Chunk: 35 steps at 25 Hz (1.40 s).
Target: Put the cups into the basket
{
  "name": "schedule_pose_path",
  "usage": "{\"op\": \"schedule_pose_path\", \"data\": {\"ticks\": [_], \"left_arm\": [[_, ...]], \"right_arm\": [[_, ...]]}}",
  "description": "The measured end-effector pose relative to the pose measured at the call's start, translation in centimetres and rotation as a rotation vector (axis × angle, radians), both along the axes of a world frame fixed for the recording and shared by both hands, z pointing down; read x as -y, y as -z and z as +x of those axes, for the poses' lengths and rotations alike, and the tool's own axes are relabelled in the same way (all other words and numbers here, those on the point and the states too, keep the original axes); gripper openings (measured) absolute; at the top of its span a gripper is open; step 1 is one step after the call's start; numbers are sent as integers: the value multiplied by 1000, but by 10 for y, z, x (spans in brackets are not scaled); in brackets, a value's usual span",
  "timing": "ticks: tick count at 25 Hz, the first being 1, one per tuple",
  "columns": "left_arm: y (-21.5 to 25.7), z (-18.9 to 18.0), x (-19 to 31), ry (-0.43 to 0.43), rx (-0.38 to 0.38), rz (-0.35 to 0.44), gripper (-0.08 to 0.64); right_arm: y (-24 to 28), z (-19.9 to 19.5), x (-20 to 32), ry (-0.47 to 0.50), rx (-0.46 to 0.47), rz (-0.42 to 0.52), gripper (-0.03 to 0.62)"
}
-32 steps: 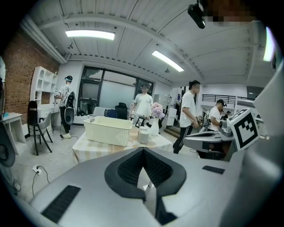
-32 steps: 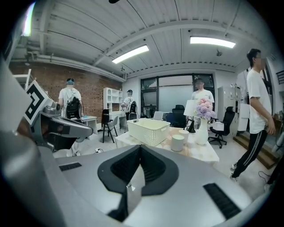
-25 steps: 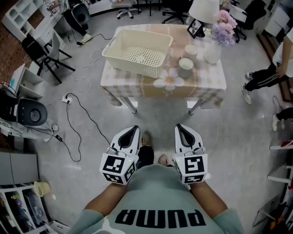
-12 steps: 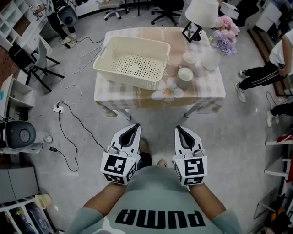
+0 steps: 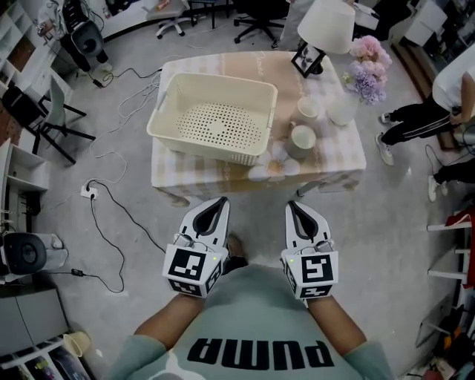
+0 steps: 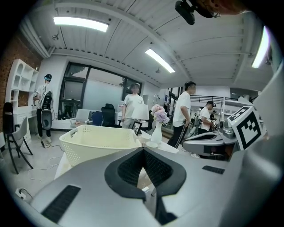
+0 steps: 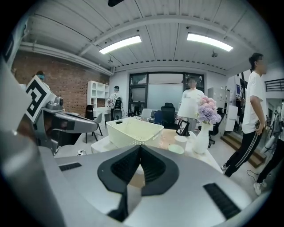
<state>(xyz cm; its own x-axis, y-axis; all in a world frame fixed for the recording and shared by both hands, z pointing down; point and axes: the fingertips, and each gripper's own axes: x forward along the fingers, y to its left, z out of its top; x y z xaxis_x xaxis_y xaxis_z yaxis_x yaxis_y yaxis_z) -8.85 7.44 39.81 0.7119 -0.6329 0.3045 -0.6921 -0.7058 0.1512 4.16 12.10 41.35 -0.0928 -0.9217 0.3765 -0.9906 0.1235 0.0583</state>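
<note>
On the bench [image 5: 194,177] ahead of me, two pale cups [image 5: 303,138] stood one behind the other, just right of the cream basket [image 5: 223,77] and outside it. A white vase [image 5: 343,111] of flowers stood beside the cups, with a lamp [image 5: 326,22] behind. My left hand-held gripper [image 5: 220,202] and right hand-held gripper [image 5: 294,205] hung short of the bench edge, above the floor. Each had its jaws closed together and held nothing.

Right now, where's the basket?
In the head view, the basket sits on the left half of the table. The nearest cup stands just off its right wall.
</note>
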Motion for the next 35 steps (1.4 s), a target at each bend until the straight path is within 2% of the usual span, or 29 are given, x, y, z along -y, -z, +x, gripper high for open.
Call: {"op": "schedule_pose_path", "data": {"ticks": [12, 21, 27, 35], "left_arm": [[0, -7, 44, -68, -38, 7, 5], [-3, -6, 64, -58, -35, -12, 5], [-2, 10, 81, -27, -16, -9, 5], [-3, 48, 105, 7, 3, -26, 5]], "right_arm": [[9, -9, 40, -51, -47, 9, 11], [3, 0, 63, -54, -43, -24, 11], [-2, 18, 85, -29, -34, -32, 11], [-16, 55, 115, 20, -41, -84, 12]]}}
